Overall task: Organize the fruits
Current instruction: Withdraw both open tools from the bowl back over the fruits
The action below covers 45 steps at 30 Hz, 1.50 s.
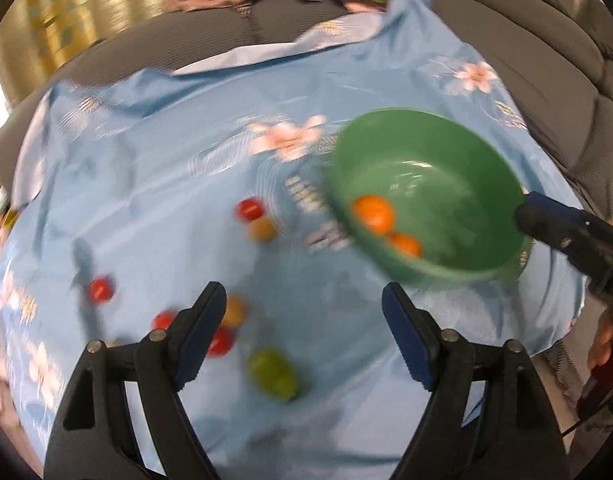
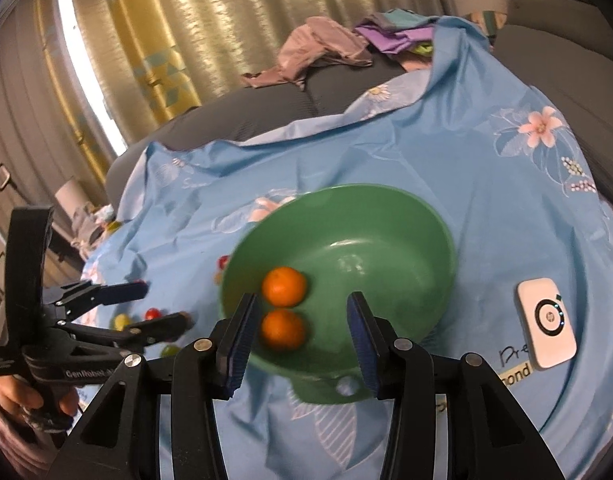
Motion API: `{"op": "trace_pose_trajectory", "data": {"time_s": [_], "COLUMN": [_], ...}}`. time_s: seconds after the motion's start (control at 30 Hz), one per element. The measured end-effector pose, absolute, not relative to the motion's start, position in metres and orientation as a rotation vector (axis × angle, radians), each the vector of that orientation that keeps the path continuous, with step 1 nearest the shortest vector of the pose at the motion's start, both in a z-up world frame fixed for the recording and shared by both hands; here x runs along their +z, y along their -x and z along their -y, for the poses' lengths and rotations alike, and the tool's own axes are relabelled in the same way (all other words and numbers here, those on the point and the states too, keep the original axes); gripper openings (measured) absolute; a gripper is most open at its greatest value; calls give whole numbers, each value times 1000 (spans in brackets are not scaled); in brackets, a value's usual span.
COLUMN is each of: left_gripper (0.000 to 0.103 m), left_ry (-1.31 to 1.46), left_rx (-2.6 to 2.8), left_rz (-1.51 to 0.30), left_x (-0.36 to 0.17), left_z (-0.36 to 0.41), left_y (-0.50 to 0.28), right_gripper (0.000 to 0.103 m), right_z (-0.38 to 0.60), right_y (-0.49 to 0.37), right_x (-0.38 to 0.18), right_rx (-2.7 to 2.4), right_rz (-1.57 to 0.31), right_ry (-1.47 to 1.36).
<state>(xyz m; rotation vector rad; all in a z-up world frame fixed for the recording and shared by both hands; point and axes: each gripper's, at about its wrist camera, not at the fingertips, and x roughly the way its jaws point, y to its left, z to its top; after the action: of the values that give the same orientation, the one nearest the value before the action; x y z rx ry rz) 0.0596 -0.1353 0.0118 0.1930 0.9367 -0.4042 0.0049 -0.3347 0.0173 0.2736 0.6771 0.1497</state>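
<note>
A green bowl [image 1: 462,160] [image 2: 406,236] sits on a blue floral cloth [image 1: 166,152] and holds two oranges [image 1: 374,214] [image 2: 284,286]. Small fruits lie scattered on the cloth: red ones [image 1: 250,209] [image 1: 101,289], a tan one [image 1: 261,229] and a green one [image 1: 271,374]. My left gripper [image 1: 304,304] is open and empty above the cloth, near the green fruit; it also shows in the right wrist view [image 2: 162,306]. My right gripper [image 2: 302,312] is open and empty over the bowl's near rim; it also shows in the left wrist view [image 1: 546,224].
A white pocket device [image 2: 546,322] lies on the cloth right of the bowl. Crumpled clothes [image 2: 326,50] lie on the grey sofa [image 2: 546,52] behind. Curtains [image 2: 166,40] hang at the back left. The left wrist view is motion-blurred.
</note>
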Motion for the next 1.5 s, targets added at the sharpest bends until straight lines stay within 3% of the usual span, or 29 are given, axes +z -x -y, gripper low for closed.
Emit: {"op": "trace_pose_trajectory", "data": {"time_s": [0.53, 1.5], "left_gripper": [81, 81], "left_ry": [-69, -90], "left_rx": [-209, -225], "left_rz": [-975, -946], "left_x": [-12, -31], "left_z": [3, -19], "left_y": [0, -20], "right_gripper": [46, 46], "right_z": [258, 174], "right_y": [1, -48], "right_x": [16, -55], "right_rx": [309, 421], "right_rz": [-750, -1000], "right_ry": [-172, -63]}}
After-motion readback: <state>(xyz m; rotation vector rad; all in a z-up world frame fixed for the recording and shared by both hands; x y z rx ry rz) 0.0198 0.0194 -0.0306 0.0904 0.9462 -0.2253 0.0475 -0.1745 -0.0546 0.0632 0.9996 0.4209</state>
